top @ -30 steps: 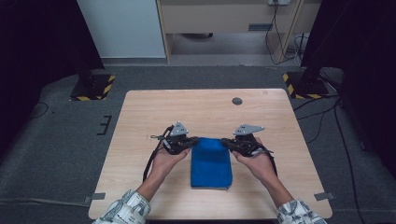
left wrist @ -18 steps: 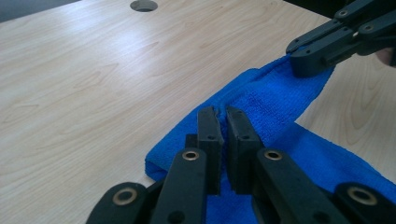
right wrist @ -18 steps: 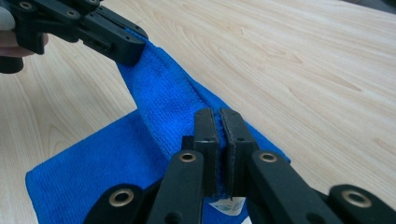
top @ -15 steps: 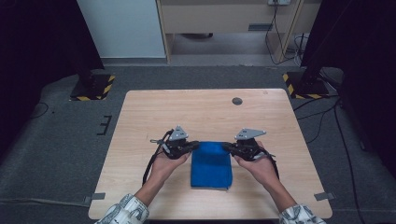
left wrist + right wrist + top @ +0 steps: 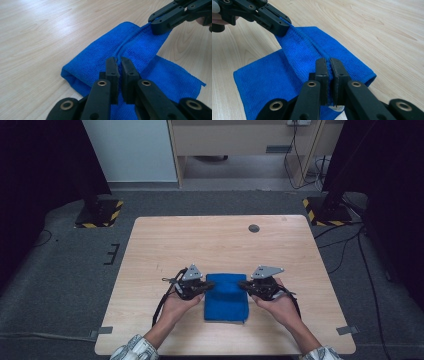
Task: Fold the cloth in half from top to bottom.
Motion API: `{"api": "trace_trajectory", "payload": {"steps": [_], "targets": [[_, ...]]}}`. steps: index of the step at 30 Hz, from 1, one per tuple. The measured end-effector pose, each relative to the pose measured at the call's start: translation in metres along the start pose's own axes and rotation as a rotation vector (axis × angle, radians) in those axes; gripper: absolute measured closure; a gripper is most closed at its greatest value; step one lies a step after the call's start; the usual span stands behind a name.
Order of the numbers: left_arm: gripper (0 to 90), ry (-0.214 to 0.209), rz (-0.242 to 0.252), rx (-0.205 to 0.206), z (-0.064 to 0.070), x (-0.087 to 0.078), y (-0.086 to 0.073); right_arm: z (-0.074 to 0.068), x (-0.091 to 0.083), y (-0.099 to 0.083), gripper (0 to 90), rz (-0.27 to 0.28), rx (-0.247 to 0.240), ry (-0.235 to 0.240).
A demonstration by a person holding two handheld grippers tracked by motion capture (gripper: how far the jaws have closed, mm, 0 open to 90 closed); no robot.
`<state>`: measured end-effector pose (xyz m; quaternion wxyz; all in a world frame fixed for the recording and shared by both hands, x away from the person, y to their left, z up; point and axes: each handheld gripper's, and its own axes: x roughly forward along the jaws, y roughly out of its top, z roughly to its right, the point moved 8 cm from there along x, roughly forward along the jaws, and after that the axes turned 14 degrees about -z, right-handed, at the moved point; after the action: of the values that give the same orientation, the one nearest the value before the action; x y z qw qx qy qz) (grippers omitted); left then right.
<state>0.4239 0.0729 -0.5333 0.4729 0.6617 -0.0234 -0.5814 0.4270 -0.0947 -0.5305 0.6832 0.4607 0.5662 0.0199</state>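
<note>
Room: grey carpeted floor (image 5: 60, 285), dark curtains at both sides, a pale cabinet (image 5: 240, 137) at the far wall, and two stand bases with yellow-black striped edges (image 5: 98, 213) beyond the bench corners. Bench (image 5: 210, 240): light wood-grain top, rectangular, with a small dark round grommet (image 5: 254, 228) near its far edge. Blue cloth (image 5: 226, 297): microfibre, folded, lying on the near middle of the bench, its raised upper hem pinched at one end by the left gripper (image 5: 201, 287) and at the other by the right gripper (image 5: 246, 285), both sets of fingers closed narrow on that hem.
</note>
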Motion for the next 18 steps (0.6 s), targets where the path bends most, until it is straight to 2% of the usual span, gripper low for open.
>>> {"api": "trace_trajectory", "payload": {"steps": [5,7,13,18], "targets": [[85.4,-0.011,0.022,-0.001,0.004,-0.006,-0.001,-0.002,-0.007,0.001,85.5,0.015,0.000,0.003],[85.4,-0.025,0.032,-0.013,0.006,-0.007,-0.004,-0.003,-0.010,0.001,85.4,0.024,0.001,0.004],[84.9,-0.035,0.022,0.004,0.016,-0.006,-0.012,-0.009,-0.013,-0.006,85.3,0.023,-0.004,0.010],[84.4,-0.038,0.028,0.006,0.018,-0.007,-0.017,-0.014,-0.014,-0.013,85.0,0.018,-0.011,0.017]]}}
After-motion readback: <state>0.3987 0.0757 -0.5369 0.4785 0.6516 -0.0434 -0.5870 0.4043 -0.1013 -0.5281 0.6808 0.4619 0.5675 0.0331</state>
